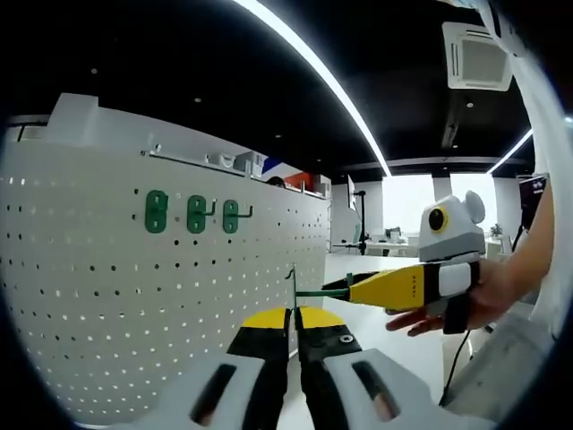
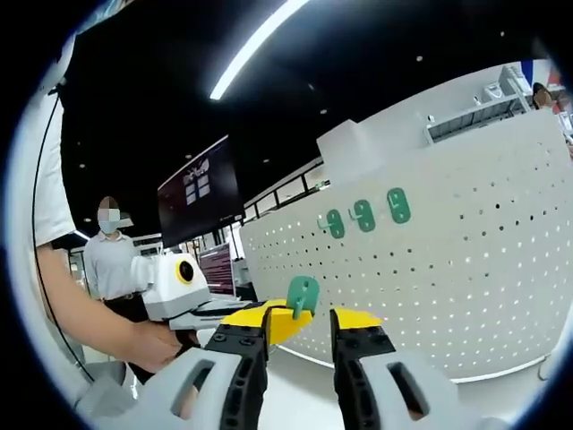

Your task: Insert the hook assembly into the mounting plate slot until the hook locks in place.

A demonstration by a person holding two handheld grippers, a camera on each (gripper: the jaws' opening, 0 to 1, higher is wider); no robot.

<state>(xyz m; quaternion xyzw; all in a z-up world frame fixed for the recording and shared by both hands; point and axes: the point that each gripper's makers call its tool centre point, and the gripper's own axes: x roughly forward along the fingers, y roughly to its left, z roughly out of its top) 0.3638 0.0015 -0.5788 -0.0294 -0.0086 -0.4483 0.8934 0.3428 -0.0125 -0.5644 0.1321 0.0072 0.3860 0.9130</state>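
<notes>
- Left gripper view: the left gripper [image 1: 292, 324], with yellow tips on black jaws, has its jaws pressed almost together around the thin edge of a green plastic hook piece [image 1: 292, 285], seen side-on just above the tips.
- The right gripper [image 1: 358, 288] comes in from the right, held in a person's hand [image 1: 466, 300]; its yellow jaw tips reach toward the same green piece, with a thin green bar running between them and it. I cannot tell its jaw opening here.
- Behind stands a white perforated metal pegboard panel [image 1: 134, 296] carrying three green hook assemblies [image 1: 194, 213] in a row, near its upper part.
- Right gripper view: the right gripper [image 2: 300, 324] has its jaws parted by a narrow gap; whether they grip anything cannot be told.
- The green hook piece [image 2: 302, 294] shows its flat slotted face just above the left-hand jaw tip, with the yellow tip of the left gripper [image 2: 269, 321] against it from the left.
- The white pegboard panel [image 2: 466, 278] curves away at right, with the three mounted green hooks [image 2: 363, 215] well apart from the held piece.
- A person in a light shirt [image 2: 112, 260] stands in the background at left.
</notes>
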